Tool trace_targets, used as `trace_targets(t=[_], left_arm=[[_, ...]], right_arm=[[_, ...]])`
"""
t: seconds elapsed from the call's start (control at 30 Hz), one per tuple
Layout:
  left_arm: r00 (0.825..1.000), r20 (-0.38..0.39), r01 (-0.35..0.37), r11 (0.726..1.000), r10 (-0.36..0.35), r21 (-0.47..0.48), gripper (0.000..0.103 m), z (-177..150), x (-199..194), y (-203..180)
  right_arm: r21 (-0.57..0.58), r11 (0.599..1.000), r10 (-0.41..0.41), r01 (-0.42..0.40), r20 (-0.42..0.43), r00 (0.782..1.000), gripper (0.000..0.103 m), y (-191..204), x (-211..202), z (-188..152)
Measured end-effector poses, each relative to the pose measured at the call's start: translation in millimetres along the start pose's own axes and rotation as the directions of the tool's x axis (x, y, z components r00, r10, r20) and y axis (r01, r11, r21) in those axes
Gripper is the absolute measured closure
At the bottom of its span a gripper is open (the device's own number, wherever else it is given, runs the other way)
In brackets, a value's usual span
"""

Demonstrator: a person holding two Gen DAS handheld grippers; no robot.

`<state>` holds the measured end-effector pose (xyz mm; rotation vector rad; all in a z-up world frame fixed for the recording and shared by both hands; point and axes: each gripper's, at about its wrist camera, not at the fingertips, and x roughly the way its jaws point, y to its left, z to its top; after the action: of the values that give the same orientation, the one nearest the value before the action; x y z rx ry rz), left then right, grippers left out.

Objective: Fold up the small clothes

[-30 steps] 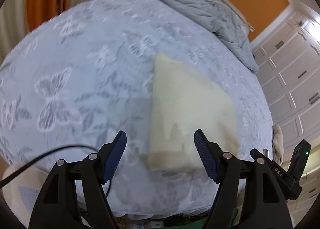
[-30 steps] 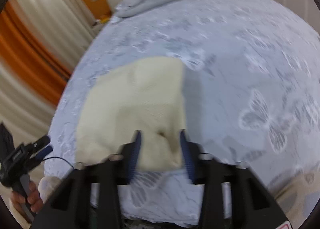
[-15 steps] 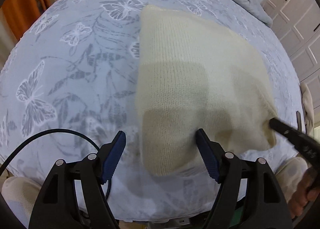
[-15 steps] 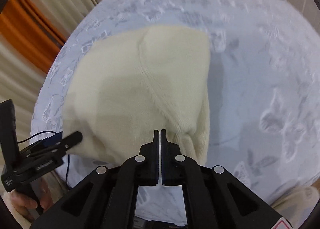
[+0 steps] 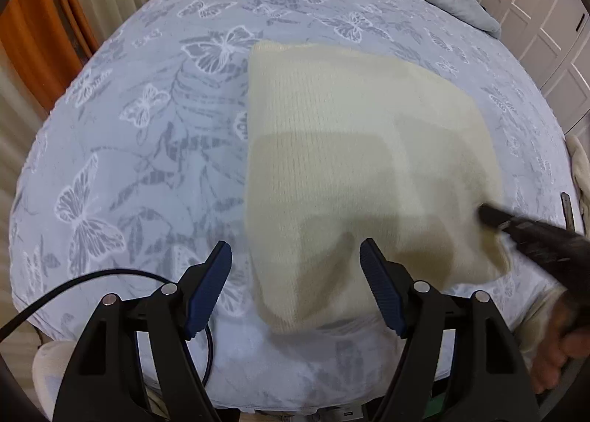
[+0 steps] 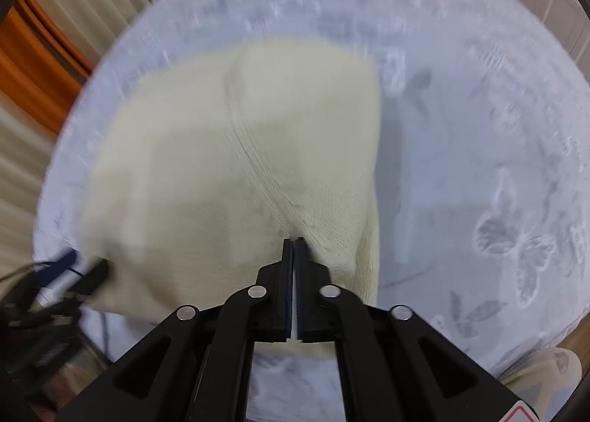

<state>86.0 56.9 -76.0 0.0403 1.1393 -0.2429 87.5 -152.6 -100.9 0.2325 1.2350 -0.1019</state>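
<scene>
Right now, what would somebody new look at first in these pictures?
Probably the big cream knitted garment spread on the blue butterfly bedspread, near its front edge. Next, the right tool, shut on the garment's near right corner, while the left tool hangs open over the near left corner.

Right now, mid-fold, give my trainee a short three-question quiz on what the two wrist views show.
1. True or false: the left tongs are shut on the cream knit garment.
2. Which tongs pinch the garment?
A. left
B. right
C. neither
3. Fill in: the blue bedspread is printed with ____.

Key: 1 false, they stand open with the garment's near corner between the pads. 2 B, shut on the garment's near edge. 3 butterflies.
</scene>
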Motion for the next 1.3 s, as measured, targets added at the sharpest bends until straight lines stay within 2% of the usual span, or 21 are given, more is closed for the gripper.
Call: trace_targets(t=[0.07,0.13,0.2,0.3,0.37,0.47,0.57,0.9,1.0,1.03,1.07,1.13,1.23,1.3], left_arm=[[1.000,0.012,-0.018,1.000,0.017,0.008,0.033,3.4,-3.0,-3.3],[0.998,0.043,-0.052,0.998,0.051,0.017,0.032,4.4,-9.9,-7.0],[0.993,0.078,-0.091,0.996,0.089,0.026,0.024,2.4,-18.4,-8.7],[0.987,0.112,-0.116,0.993,0.112,0.034,0.021,2.0,-28.1,-12.2],[0.984,0.128,-0.130,0.991,0.125,0.030,0.015,-0.3,-35.1,-15.0],[0.976,0.165,-0.150,0.989,0.145,0.016,0.014,-6.0,-46.4,-18.9],[0.973,0.179,-0.149,0.989,0.144,0.016,0.013,-11.2,-53.3,-23.6],[0.970,0.189,-0.161,0.987,0.153,0.027,0.013,-31.8,-62.3,-36.8],[0.964,0.205,-0.177,0.984,0.168,0.026,0.013,-41.6,-62.4,-40.0],[0.962,0.211,-0.183,0.983,0.173,0.028,0.012,-45.9,-61.0,-41.3],[0.961,0.215,-0.183,0.983,0.172,0.029,0.012,-50.8,-59.1,-43.0],[0.959,0.233,-0.175,0.984,0.162,0.034,0.012,-58.8,-55.8,-43.8],[0.953,0.254,-0.181,0.983,0.165,0.041,0.011,-69.5,-49.8,-45.8],[0.956,0.243,-0.182,0.982,0.166,0.045,0.011,-75.2,-43.7,-46.4]], right_arm=[[0.002,1.000,-0.007,0.007,0.012,1.000,0.103,1.4,-6.5,-1.3],[0.014,1.000,0.019,-0.020,0.044,0.999,0.103,2.7,-23.7,-2.2],[-0.002,1.000,0.023,-0.023,0.088,0.996,0.103,5.7,-43.5,-6.3],[-0.006,1.000,0.013,-0.012,0.149,0.989,0.101,2.2,-70.0,-19.9],[0.012,1.000,0.006,-0.008,0.163,0.987,0.096,-3.2,-78.4,-25.4],[0.043,0.999,0.005,-0.013,0.171,0.985,0.094,-12.4,-87.3,-41.2],[0.028,0.999,-0.023,0.018,0.177,0.984,0.094,-14.4,-88.9,-53.1],[0.014,1.000,-0.017,0.014,0.177,0.984,0.094,-18.8,-89.0,-87.8],[0.015,0.999,-0.041,0.039,0.184,0.982,0.093,-19.8,-84.6,-100.7],[0.020,0.998,-0.056,0.054,0.188,0.980,0.088,-20.2,-82.2,-105.0],[0.023,0.997,-0.071,0.068,0.192,0.979,0.080,-21.2,-79.7,-108.6],[0.043,0.994,-0.105,0.098,0.209,0.972,0.072,-23.1,-74.9,-116.1],[0.052,0.993,-0.111,0.102,0.205,0.972,0.072,-24.3,-66.1,-121.0],[0.048,0.993,-0.114,0.107,0.194,0.974,0.071,-22.9,-61.0,-122.0]])
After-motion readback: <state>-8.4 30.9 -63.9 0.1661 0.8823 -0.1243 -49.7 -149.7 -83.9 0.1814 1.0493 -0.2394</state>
